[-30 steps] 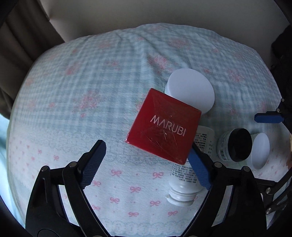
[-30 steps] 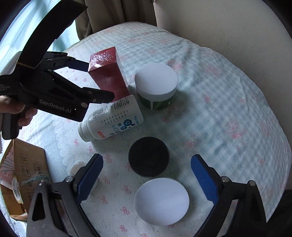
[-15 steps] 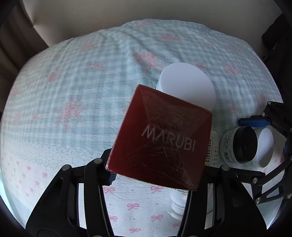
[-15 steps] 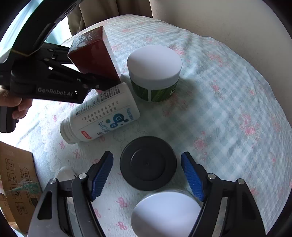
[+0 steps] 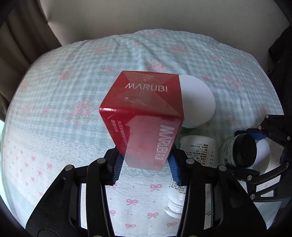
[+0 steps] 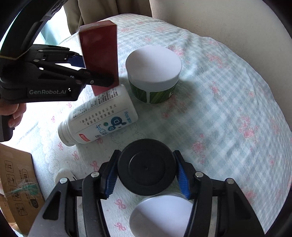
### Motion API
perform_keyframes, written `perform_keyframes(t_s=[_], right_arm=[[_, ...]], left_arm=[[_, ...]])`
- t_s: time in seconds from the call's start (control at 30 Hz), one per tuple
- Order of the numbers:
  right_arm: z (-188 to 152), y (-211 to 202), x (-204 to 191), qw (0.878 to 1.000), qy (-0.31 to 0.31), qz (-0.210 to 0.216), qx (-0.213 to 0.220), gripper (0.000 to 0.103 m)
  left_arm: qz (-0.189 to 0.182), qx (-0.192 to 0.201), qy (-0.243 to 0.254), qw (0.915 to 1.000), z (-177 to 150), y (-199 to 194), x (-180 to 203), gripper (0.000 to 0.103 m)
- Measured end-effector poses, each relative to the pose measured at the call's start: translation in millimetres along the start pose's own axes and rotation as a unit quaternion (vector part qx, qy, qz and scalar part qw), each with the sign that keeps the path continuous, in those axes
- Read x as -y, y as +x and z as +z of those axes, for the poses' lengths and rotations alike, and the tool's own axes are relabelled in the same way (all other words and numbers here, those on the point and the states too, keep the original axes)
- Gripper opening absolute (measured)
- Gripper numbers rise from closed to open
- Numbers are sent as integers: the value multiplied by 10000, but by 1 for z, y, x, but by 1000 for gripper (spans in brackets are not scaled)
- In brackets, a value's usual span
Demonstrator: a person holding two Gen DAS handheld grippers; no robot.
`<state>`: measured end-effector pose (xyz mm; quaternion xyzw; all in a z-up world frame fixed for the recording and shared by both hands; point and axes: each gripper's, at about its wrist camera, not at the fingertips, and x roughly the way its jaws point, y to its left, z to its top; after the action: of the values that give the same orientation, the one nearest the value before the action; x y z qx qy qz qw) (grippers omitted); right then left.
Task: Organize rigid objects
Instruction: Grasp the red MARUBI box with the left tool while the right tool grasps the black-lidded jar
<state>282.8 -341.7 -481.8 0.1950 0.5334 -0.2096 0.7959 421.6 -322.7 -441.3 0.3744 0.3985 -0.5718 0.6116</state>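
Observation:
My left gripper (image 5: pixel 145 168) is shut on a red MARUBI box (image 5: pixel 146 116) and holds it upright above the cloth; the box also shows in the right wrist view (image 6: pixel 99 58). My right gripper (image 6: pixel 146 175) is shut on a black-lidded jar (image 6: pixel 146 168), also seen from the left wrist (image 5: pixel 239 152). A white bottle (image 6: pixel 102 118) lies on its side beside it. A green jar with a white lid (image 6: pixel 153 73) stands behind.
A white-lidded jar (image 6: pixel 162 217) stands right under my right gripper. A small white cap (image 6: pixel 63 175) lies at the cloth's (image 6: pixel 228 91) left edge. A cardboard box (image 6: pixel 16 191) stands lower left. A beige backrest (image 5: pixel 146 16) rises behind the cloth.
My left gripper closed on the red box and lifted it, tilting it upright. My right gripper moved forward and closed around the black-lidded jar.

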Motion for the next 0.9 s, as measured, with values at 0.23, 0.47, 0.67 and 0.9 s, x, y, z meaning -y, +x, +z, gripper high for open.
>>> perform_keyframes(t_s=[0.23, 0.47, 0.67, 0.9], right_arm=[[8, -26, 1, 9997, -163, -21, 156, 52], [18, -66, 3, 9990, -271, -14, 368, 52], [30, -127, -5, 9974, -372, 106, 616, 52], [42, -212, -27, 9933, -730, 237, 868, 52]], left_arm=[[58, 193, -573, 9982, 5, -27, -10, 38], [174, 558, -1227, 9907, 8, -80, -14, 38], [472, 977, -1738, 9788, 4, -163, -5, 38], [880, 1475, -2340, 9569, -34, -274, 11, 38]])
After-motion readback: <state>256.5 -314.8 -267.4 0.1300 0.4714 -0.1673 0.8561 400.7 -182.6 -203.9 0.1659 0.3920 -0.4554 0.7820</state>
